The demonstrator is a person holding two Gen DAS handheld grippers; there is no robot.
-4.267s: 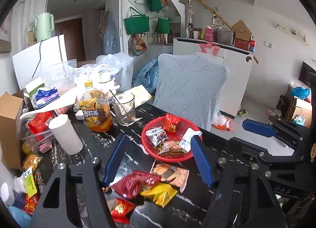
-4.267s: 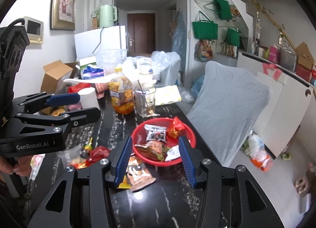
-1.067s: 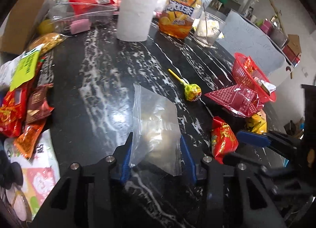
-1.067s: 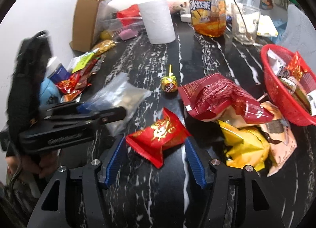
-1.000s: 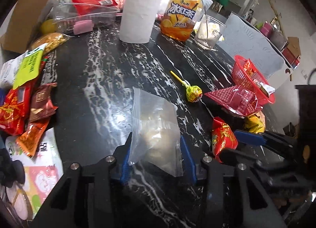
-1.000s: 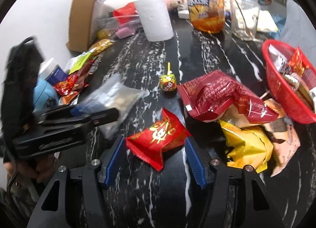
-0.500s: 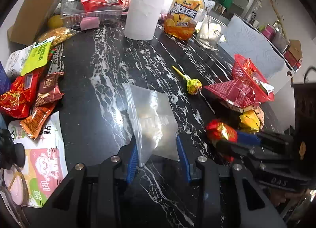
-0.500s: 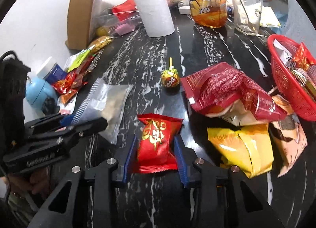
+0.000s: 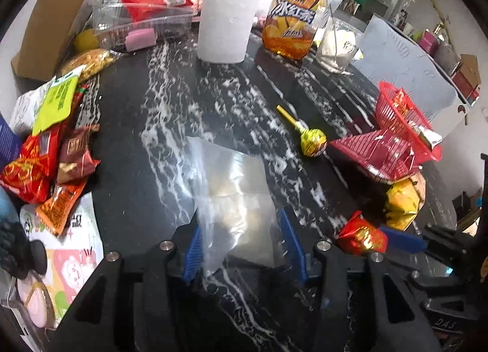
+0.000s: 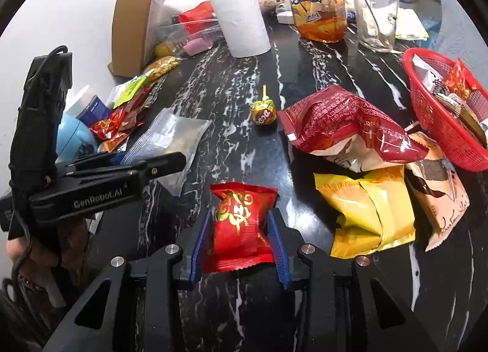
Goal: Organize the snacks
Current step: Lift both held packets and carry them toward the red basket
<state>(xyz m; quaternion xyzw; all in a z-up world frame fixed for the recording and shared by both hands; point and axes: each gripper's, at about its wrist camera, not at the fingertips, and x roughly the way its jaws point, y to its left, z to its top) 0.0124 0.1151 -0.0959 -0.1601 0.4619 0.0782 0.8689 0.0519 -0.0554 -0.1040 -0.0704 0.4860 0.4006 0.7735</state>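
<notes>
A: Now, what do our grippers carry?

B: Our right gripper is pinched onto the red snack packet, held above the black marble table. Our left gripper clamps the clear zip bag.

A: Basket?

B: We log the red basket far right, beyond the dark red bag.

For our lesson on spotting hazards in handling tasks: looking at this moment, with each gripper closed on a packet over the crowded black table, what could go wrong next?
1. The right gripper pinches the small red foil snack packet across its puffed middle; it may crush or slip.
2. The left gripper grips only the near end of the limp clear plastic zip bag, which could slide free.
3. The yellow-wrapped lollipop lies loose nearby and could get knocked.
</notes>
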